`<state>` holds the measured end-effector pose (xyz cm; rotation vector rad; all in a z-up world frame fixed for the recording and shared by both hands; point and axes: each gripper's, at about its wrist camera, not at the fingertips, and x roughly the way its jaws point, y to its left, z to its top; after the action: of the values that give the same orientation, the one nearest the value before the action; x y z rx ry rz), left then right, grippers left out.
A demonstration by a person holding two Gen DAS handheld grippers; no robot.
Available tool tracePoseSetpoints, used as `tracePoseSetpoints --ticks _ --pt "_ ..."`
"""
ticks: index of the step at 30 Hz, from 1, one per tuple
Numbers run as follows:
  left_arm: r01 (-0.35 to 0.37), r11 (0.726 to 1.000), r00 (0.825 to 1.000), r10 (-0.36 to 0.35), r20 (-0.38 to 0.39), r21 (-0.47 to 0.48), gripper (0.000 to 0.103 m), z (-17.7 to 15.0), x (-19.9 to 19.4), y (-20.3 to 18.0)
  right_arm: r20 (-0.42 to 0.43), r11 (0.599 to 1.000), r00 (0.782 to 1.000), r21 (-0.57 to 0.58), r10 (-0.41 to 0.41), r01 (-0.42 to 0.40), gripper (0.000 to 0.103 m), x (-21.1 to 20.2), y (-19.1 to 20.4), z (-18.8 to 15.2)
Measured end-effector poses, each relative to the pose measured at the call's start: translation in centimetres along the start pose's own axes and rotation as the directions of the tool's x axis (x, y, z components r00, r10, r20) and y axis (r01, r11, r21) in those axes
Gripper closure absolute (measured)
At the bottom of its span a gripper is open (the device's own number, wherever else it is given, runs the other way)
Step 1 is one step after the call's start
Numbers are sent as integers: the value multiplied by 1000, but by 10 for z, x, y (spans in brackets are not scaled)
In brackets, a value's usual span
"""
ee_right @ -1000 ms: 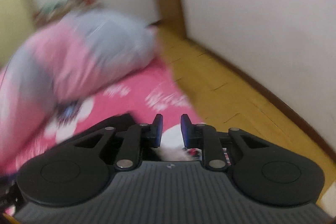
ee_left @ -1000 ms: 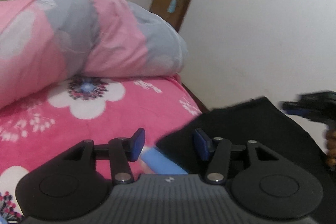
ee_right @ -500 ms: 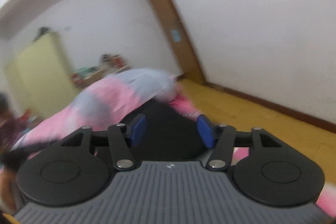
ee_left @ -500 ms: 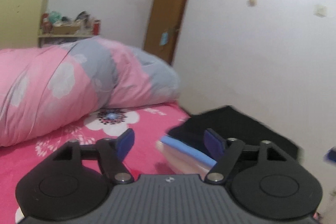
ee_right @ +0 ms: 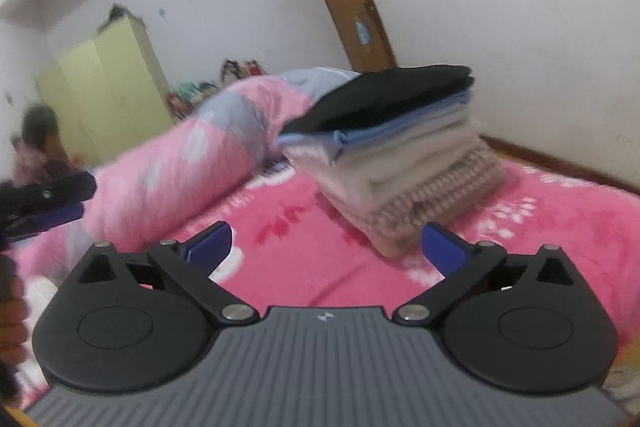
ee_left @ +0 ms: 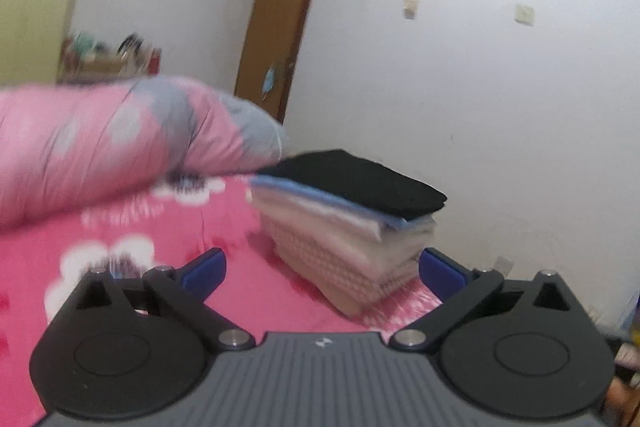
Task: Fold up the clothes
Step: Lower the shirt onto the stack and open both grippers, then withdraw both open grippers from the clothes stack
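Observation:
A stack of folded clothes (ee_left: pixel 352 251) stands on the pink flowered bed (ee_left: pixel 120 239). A black folded garment (ee_left: pixel 352 183) lies on top, over blue, white and beige knit layers. My left gripper (ee_left: pixel 322 265) hangs in front of the stack, jaws opening wide, with nothing between them. In the right wrist view the same stack (ee_right: pixel 420 179), with the black garment (ee_right: pixel 384 95) on top, lies beyond my right gripper (ee_right: pixel 326 237). Its jaws are opening too, and they hold nothing. The left gripper (ee_right: pixel 44 203) shows at that view's left edge.
A rolled pink and grey duvet (ee_left: pixel 100 147) lies across the bed behind the stack. A white wall (ee_left: pixel 480 107) and a brown door (ee_left: pixel 280 27) stand beyond. A yellow wardrobe (ee_right: pixel 104 95) and a person (ee_right: pixel 40 143) are at the far left.
Both grippers have drawn back from the clothes and spread their jaws wide. The black garment, earlier right at the fingers, now lies folded on top of the stack.

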<state>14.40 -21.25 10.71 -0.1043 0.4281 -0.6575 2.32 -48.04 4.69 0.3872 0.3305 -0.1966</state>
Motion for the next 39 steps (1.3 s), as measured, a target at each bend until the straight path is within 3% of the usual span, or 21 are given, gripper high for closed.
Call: tracePoseSetpoints --ticks 4,7,12,18,27,33,39 --pt "-53 998 999 53 -9 -40 0 -15 -21 -6 -7 995 997 -60 -79 79 1 -19 16 -8" --pt "-135 990 991 134 -17 -31 0 -23 -32 -14 -12 988 990 -66 -137 136 1 -31 23 -13" --pt "-169 985 986 169 -10 -29 0 -28 -55 -17 10 969 972 -85 -233 233 1 -45 40 -18" --pt "-270 958 963 267 41 99 0 -32 -73 -29 -5 948 952 -97 -306 304 1 -56 55 -16" --pt "-274 952 962 270 51 133 0 -35 -83 -36 -36 952 958 -128 -284 278 1 -67 63 -10" --pt "-295 944 955 296 12 147 0 -36 -76 -34 8 879 932 -330 -362 344 1 -63 86 -16" --pt "-296 937 954 300 9 186 0 -39 -75 -36 17 875 935 -345 -354 338 1 -60 93 -16"
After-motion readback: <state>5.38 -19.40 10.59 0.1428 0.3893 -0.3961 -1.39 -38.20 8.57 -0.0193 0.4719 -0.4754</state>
